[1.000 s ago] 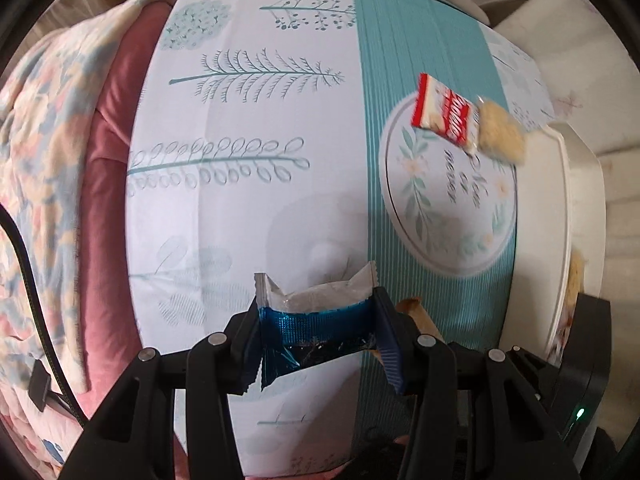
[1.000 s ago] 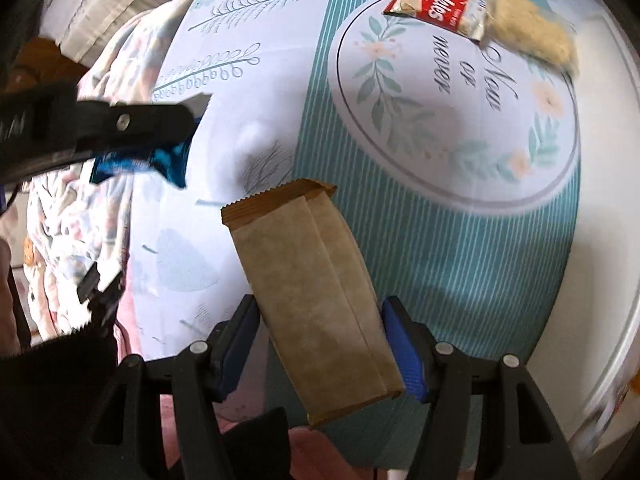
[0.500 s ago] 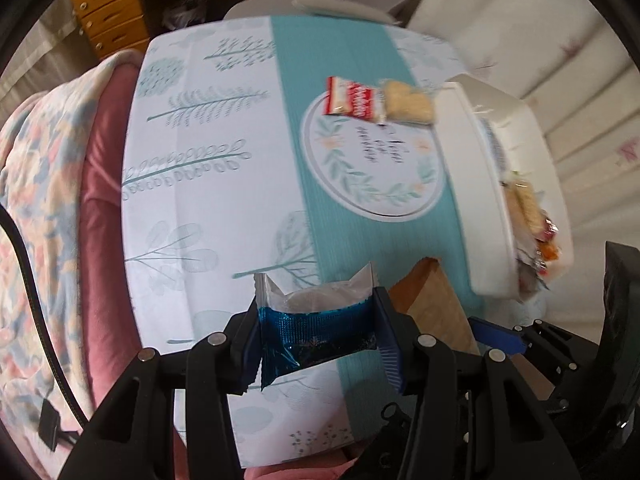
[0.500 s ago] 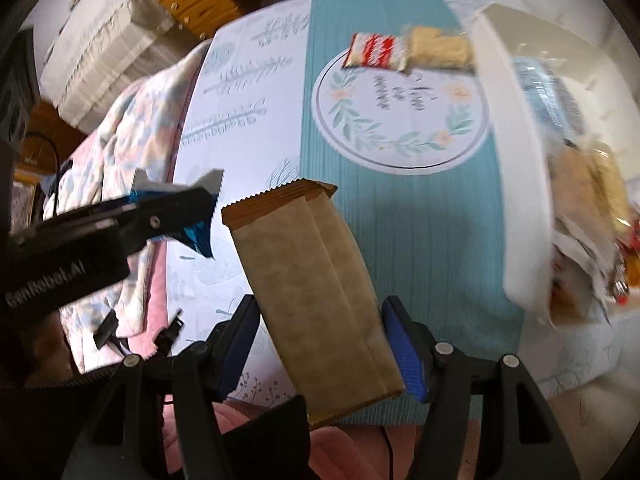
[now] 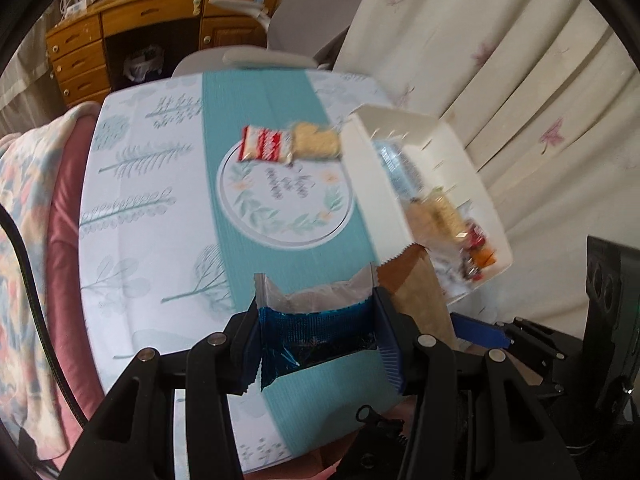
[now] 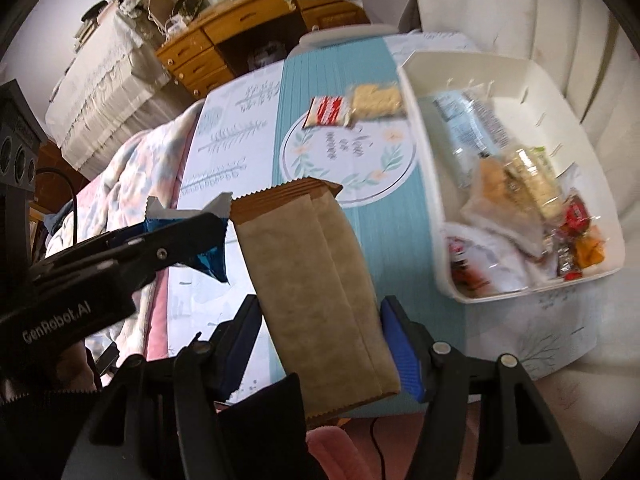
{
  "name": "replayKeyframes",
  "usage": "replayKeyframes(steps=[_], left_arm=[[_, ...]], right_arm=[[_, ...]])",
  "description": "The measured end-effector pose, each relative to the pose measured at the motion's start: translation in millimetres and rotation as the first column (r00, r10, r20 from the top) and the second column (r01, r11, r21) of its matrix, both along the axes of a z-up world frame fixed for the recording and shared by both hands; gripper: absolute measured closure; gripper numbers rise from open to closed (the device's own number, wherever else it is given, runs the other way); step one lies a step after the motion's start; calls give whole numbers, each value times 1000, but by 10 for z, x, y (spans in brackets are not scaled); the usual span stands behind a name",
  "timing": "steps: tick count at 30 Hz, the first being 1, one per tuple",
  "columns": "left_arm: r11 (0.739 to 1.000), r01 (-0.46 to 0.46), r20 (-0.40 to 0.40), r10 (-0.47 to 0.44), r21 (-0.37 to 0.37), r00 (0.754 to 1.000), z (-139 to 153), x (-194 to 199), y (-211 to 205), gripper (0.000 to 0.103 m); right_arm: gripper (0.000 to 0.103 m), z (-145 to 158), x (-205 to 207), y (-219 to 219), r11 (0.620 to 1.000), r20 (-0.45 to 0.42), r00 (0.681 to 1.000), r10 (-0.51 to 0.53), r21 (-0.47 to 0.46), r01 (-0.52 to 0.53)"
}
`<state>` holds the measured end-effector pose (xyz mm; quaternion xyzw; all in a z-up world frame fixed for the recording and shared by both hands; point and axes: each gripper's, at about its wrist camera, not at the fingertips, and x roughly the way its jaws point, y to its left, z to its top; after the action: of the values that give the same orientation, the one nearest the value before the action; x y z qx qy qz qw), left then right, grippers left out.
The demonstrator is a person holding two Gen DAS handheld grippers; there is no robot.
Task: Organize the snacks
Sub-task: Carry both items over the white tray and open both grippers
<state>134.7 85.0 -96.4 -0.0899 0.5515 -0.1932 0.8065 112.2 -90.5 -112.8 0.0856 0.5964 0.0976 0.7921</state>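
My left gripper (image 5: 318, 338) is shut on a blue and silver snack packet (image 5: 316, 320), held above the near part of the table. My right gripper (image 6: 320, 344) is shut on a brown paper snack packet (image 6: 316, 288), which also shows in the left wrist view (image 5: 416, 280). The left gripper with its packet (image 6: 204, 232) shows at the left of the right wrist view. A red and white snack packet (image 5: 264, 145) and a pale cracker packet (image 5: 316, 142) lie on the table beside a white bin (image 6: 424, 136) holding several snacks.
The table carries a white and teal leaf-print cloth (image 5: 264, 92). A pink, flower-print blanket (image 5: 36, 184) lies along its left side. A wooden desk (image 5: 132, 20) and a grey chair (image 5: 280, 16) stand behind. A curtain (image 5: 520, 60) hangs at the right.
Both grippers have risen and pulled back from the table with their packets. The white bin and the room behind have come into view.
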Motion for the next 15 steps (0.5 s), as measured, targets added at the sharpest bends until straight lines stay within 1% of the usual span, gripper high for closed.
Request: replayKeyframes(steps=[5, 11, 15], left_arm=[[999, -22, 47, 23, -28, 999, 141, -7, -262, 55], [999, -41, 59, 43, -34, 997, 210, 54, -678, 55], [998, -47, 65, 49, -37, 997, 230, 121, -956, 55]], right_arm=[[42, 145, -50, -329, 1000, 57, 998, 4, 5, -5], [42, 271, -9, -752, 1000, 99, 995, 17, 7, -18], [42, 323, 74, -1039, 1000, 112, 994, 19, 5, -20]])
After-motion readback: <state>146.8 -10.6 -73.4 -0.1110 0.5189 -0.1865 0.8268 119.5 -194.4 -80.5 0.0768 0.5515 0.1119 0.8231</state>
